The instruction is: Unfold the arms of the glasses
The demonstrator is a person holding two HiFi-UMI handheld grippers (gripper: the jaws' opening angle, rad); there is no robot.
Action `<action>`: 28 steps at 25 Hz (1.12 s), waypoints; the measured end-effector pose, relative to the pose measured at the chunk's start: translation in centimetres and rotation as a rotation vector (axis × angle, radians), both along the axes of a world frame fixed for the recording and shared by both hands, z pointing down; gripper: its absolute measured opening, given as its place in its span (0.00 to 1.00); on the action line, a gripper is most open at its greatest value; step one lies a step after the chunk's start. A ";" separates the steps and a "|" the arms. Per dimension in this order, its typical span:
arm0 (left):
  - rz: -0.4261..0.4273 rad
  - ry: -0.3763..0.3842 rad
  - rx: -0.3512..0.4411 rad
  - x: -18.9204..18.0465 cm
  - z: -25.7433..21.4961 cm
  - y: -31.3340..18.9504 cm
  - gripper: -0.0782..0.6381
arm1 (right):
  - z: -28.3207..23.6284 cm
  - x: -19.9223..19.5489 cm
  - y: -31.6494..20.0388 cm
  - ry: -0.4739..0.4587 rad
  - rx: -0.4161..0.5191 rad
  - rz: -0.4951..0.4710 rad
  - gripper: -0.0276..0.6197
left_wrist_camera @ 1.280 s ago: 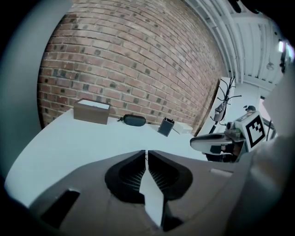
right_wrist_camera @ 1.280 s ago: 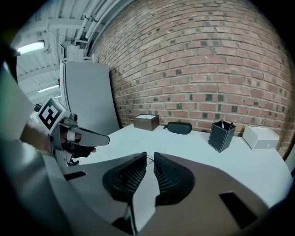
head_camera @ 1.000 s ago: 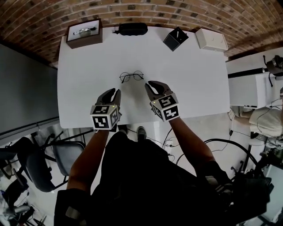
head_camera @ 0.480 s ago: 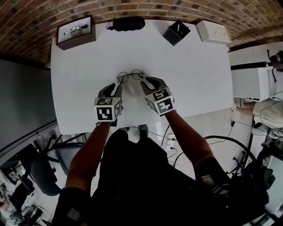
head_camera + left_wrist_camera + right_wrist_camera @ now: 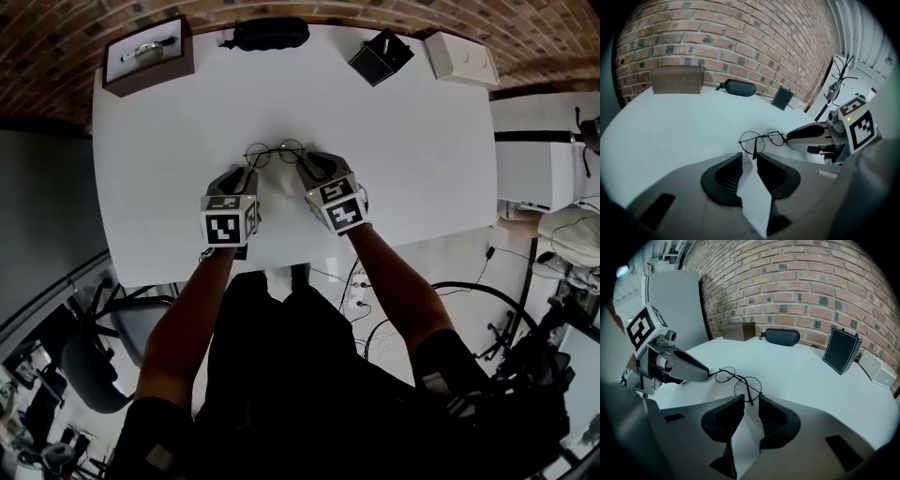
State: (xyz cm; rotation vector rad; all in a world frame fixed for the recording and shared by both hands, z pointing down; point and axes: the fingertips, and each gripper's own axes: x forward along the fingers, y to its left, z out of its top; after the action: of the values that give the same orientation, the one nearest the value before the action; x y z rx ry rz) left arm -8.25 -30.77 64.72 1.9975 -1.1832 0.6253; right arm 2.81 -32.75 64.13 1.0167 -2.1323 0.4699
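White table point(image 5: 422, 159) seen from above, with the two hand-held grippers meeting at its centre.

The glasses point(image 5: 275, 153), a thin round-lensed wire frame, lie flat on the table just beyond both sets of jaw tips. The left gripper point(image 5: 246, 178) comes in at the frame's left lens and the right gripper point(image 5: 307, 165) at its right lens. The two tips are near each other, with the frame spanning the space ahead of them.

In the left gripper view, the jaws of the left gripper point(image 5: 749, 157) stand apart, having just been opening. The dark tip of one arm of the glasses point(image 5: 761, 139) points down into the mouth of the gap. Neither pad can be seen pressing on it. The right gripper point(image 5: 806, 135) lies at the far lens, its tip at the rim.

In the right gripper view, the jaws of the right gripper point(image 5: 751, 399) are likewise parted after just opening. The end of the other arm of the glasses point(image 5: 736, 379) sits at the opening between the tips, with bare table showing on either side of it. The left gripper point(image 5: 696, 371) reaches the far lens.

Along the table's far edge, well apart from the glasses, stand a brown box point(image 5: 145, 56), a black glasses case point(image 5: 270, 34), a small black box point(image 5: 380, 56) and a white box point(image 5: 459, 58). A brick wall point(image 5: 740, 42) rises behind them.
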 end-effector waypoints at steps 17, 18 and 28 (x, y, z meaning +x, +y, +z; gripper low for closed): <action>0.048 0.007 -0.008 1.5 0.7 0.0 0.20 | 0.6 -0.7 0.1 0.003 -0.003 -0.035 0.09; 0.049 0.000 -0.003 1.4 0.7 0.0 0.19 | 0.6 -0.7 0.2 0.003 -0.002 -0.037 0.09; 0.105 -0.063 0.051 1.5 -0.2 1.2 0.18 | -1.5 -1.3 1.2 -0.029 0.045 -0.082 0.09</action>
State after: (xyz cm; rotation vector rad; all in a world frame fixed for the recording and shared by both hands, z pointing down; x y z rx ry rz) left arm -6.75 -29.62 64.53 2.1080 -1.1472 0.7220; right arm 1.51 -31.51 62.68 0.9477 -2.2098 0.4009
